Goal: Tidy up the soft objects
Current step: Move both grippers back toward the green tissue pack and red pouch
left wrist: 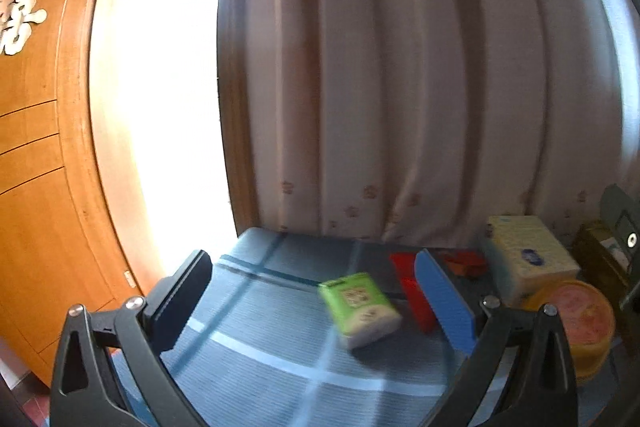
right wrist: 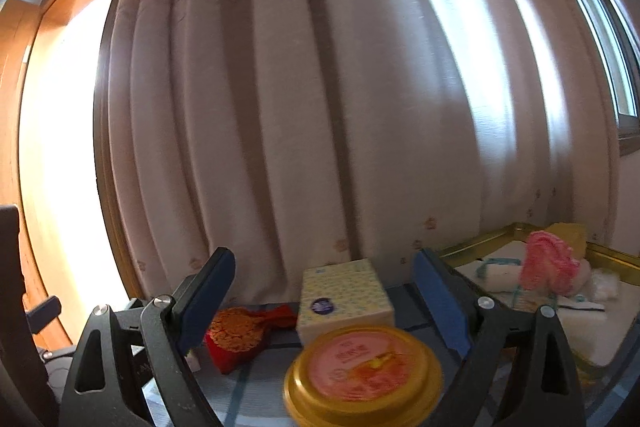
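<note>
In the left wrist view my left gripper (left wrist: 312, 267) is open over a blue checked cloth (left wrist: 256, 351). A green tissue pack (left wrist: 360, 307) lies on the cloth ahead, between the lines of the two fingers and touching neither. A red pouch (left wrist: 412, 291) lies just behind the blue right pad. In the right wrist view my right gripper (right wrist: 324, 259) is open and holds nothing. Ahead of it are a round gold tin with a pink lid (right wrist: 360, 367), a pale yellow tissue box (right wrist: 344, 299) and the red and gold pouch (right wrist: 240, 335).
A gold-rimmed tray (right wrist: 500, 233) at the right holds a rolled white towel (right wrist: 500, 277), a pink knitted piece (right wrist: 548, 267) and a yellow item (right wrist: 568, 231). A pleated curtain (right wrist: 320, 87) hangs close behind the table. A wooden door (left wrist: 36, 147) stands at the left.
</note>
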The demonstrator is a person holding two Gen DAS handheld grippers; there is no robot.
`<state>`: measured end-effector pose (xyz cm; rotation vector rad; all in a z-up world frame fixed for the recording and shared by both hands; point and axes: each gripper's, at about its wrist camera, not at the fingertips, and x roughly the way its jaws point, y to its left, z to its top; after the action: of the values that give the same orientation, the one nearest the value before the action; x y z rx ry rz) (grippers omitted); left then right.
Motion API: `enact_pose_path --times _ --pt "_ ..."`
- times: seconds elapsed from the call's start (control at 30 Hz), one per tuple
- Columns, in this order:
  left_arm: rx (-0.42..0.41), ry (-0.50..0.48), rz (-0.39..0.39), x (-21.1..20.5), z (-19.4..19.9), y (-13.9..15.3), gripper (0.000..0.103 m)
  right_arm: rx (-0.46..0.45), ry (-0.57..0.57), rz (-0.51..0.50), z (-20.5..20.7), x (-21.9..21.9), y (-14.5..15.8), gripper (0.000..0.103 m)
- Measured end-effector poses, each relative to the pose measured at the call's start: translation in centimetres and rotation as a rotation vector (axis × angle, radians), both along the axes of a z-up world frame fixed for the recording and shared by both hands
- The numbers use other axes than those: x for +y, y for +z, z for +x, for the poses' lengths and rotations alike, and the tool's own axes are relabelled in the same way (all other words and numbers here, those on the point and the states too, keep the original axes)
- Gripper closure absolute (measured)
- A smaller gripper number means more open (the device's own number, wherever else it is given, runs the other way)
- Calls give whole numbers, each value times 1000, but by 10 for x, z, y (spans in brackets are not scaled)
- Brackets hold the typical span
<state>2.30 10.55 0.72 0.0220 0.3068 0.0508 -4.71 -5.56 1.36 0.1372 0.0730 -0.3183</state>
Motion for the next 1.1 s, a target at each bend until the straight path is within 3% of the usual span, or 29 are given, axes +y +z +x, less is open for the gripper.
enact_pose_path --times 0.27,0.43,0.67,0.93,1.1 --pt "77 119 -38 43 29 -3 0 66 9 18 34 12 -6 11" --pt "165 140 -54 50 48 -8 0 61 6 63 40 3 -8 11" --pt "271 39 9 9 73 -17 1 -11 -59 183 18 -26 -11 11" --pt "367 27 141 -38 91 -26 2 -20 -61 152 14 -23 -9 11" --pt "437 -5 128 -41 98 -31 5 -8 -51 169 15 -24 -10 11"
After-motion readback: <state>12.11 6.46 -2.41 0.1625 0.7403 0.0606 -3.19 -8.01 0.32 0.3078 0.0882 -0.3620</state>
